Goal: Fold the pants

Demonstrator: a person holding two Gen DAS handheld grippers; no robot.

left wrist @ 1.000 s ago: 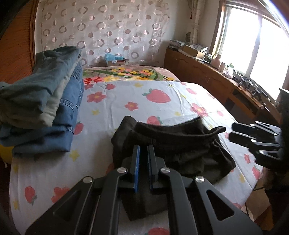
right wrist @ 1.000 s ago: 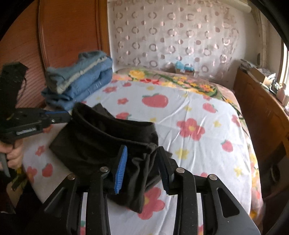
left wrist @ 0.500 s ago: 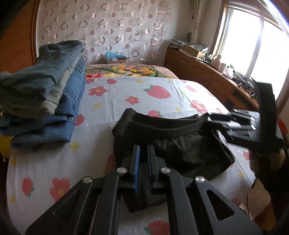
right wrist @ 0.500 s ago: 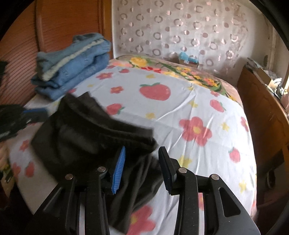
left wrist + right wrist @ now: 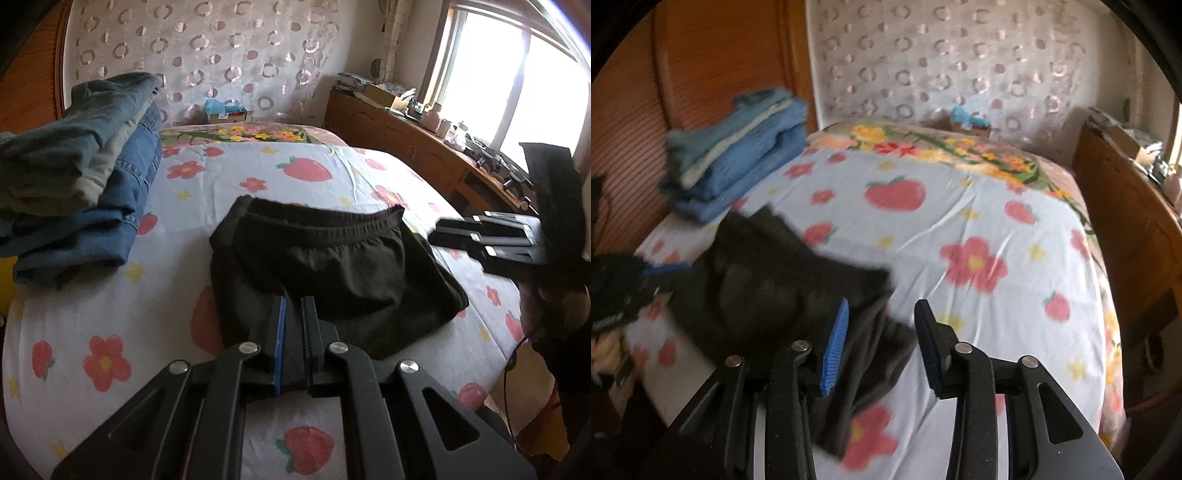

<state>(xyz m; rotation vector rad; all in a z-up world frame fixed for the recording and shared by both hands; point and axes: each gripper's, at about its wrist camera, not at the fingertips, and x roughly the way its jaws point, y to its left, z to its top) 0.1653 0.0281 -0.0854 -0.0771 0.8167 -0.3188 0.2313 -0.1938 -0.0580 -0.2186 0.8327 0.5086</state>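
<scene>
Pants [image 5: 332, 266] matt dark cloth; bedsheet [image 5: 110, 325] smooth printed cotton; headboard [image 5: 713, 55] glossy wood.

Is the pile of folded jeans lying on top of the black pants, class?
No: the folded jeans sit apart on the bedsheet, with bare sheet between them and the black pants.

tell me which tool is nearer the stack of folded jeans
Left. The left tool sits at the black pants' near edge, on the folded jeans' side; the right tool is at the pants' far end.
</scene>
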